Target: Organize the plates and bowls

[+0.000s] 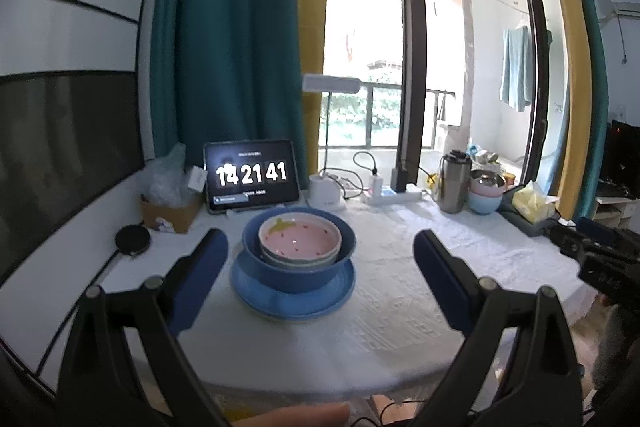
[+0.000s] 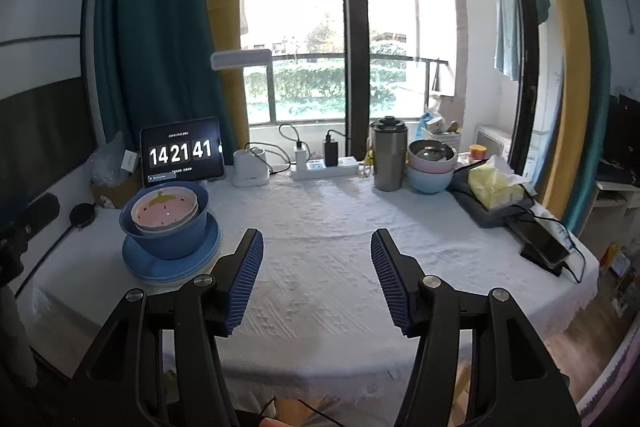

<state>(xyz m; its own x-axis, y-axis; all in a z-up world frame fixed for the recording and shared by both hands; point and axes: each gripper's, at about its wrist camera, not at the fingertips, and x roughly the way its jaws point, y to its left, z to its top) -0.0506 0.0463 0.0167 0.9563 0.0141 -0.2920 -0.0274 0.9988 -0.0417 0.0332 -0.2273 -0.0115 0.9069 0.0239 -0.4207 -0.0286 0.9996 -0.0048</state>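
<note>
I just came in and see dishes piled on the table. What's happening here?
A person holds a two-finger gripper in each hand, tidying plates and bowls. The pink strawberry bowl sits nested in the blue bowl, which stands on the blue plate on the white tablecloth. The left gripper and right gripper are both open and empty, off the stack. More stacked bowls stand at the far side by a steel tumbler.

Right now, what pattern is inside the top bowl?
Pink with dark seed-like specks and a yellow-green patch; top bowl, clearest in left wrist view.
</note>
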